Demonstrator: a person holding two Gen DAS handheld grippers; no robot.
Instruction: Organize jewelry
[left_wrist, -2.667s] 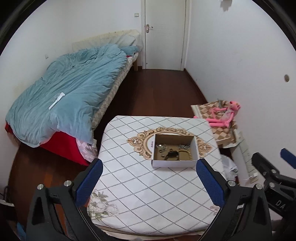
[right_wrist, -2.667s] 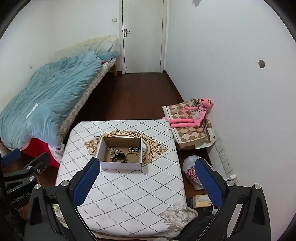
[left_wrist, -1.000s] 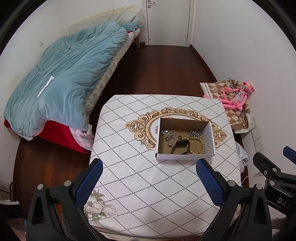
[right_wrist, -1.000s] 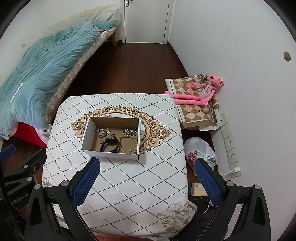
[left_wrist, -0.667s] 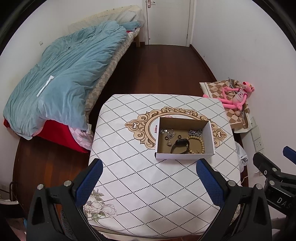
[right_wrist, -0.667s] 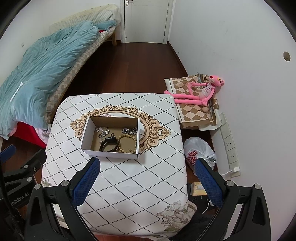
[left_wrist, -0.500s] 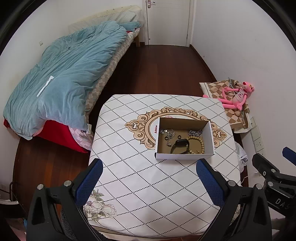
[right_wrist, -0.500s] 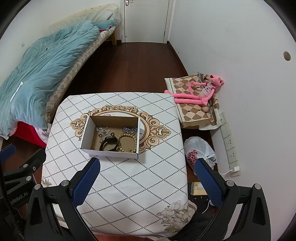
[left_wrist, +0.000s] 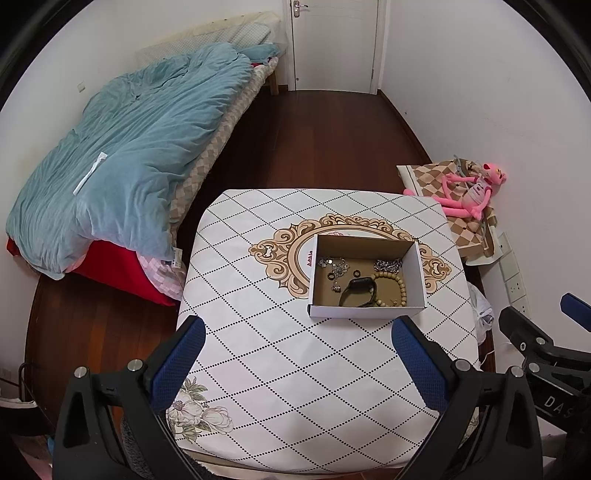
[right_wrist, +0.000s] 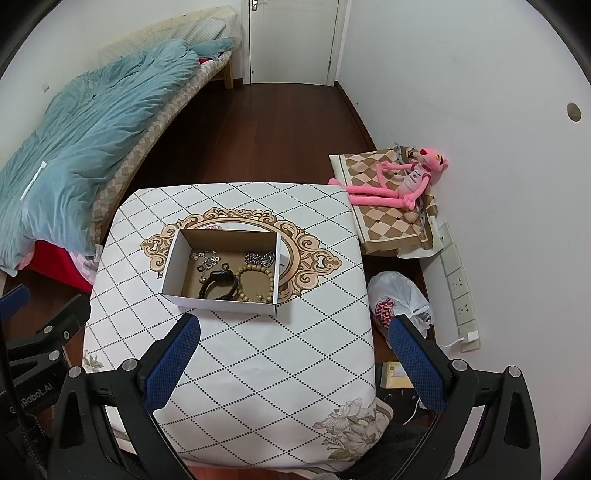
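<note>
Small silver pieces (left_wrist: 334, 266) at the box's far left are too fine to identify. The near wall of the cardboard box (right_wrist: 221, 305) partly hides its floor. The box sits at the table's (left_wrist: 280, 369) centre, well ahead of both tools. Inside lie a black band (right_wrist: 218, 285), a wooden bead bracelet (right_wrist: 258, 282) beside it, and a silver chain (right_wrist: 260, 257) at the far right. Left gripper (left_wrist: 299, 350) and right gripper (right_wrist: 295, 350) are spread wide, holding nothing, over the table's near edge.
</note>
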